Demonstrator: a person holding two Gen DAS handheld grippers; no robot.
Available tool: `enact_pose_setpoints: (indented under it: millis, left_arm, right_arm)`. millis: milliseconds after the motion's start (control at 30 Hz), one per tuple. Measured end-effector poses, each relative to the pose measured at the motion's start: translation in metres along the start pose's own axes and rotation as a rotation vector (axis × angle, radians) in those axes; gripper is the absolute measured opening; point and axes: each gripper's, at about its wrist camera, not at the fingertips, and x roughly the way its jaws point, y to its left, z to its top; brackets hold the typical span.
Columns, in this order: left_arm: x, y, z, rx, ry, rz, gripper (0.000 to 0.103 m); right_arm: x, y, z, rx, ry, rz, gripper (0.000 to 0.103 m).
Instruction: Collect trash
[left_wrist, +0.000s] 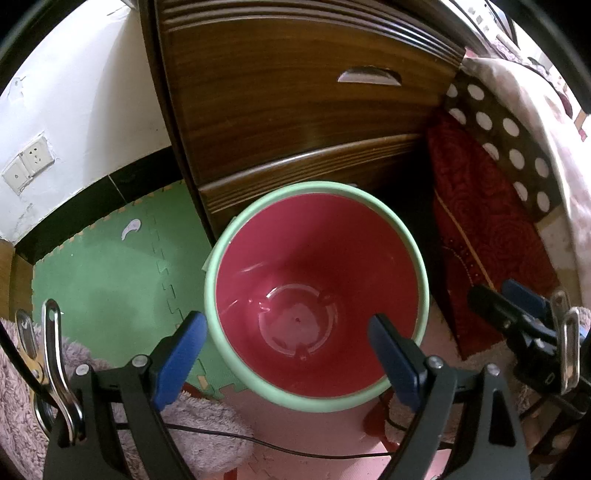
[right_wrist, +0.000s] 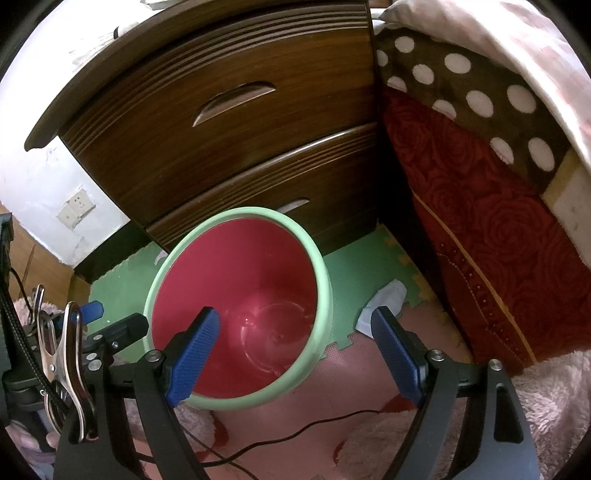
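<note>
A trash bin (left_wrist: 221, 258) with a pale green rim and red inside stands on the foam floor mat in front of a wooden nightstand; its inside looks empty. It also shows in the right wrist view (right_wrist: 325, 280). My left gripper (left_wrist: 288, 358) is open and empty above the bin's near rim. My right gripper (right_wrist: 295, 354) is open and empty above the bin's right side. A crumpled white tissue (right_wrist: 384, 301) lies on the green mat right of the bin, just beyond my right gripper's right finger (right_wrist: 397, 354). The right gripper also shows in the left wrist view (left_wrist: 517, 314).
A dark wooden nightstand (left_wrist: 295, 110) with two drawers stands behind the bin. A bed with red and polka-dot covers (right_wrist: 480, 221) is on the right. Green and pink foam tiles (left_wrist: 110, 277) cover the floor. A small white scrap (left_wrist: 131, 229) lies on the green mat. Fluffy slippers (right_wrist: 461, 435) and a black cable are below.
</note>
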Motion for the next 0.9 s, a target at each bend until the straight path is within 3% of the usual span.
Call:
enact_pose_setpoints:
  millis: [900]
  left_arm:
    - [0.001,0.0029,-0.0027,-0.003,0.002,-0.002,0.092]
  right_arm:
    - [0.0017,-0.0002,-0.0015,0.011,0.006,0.004,0.086]
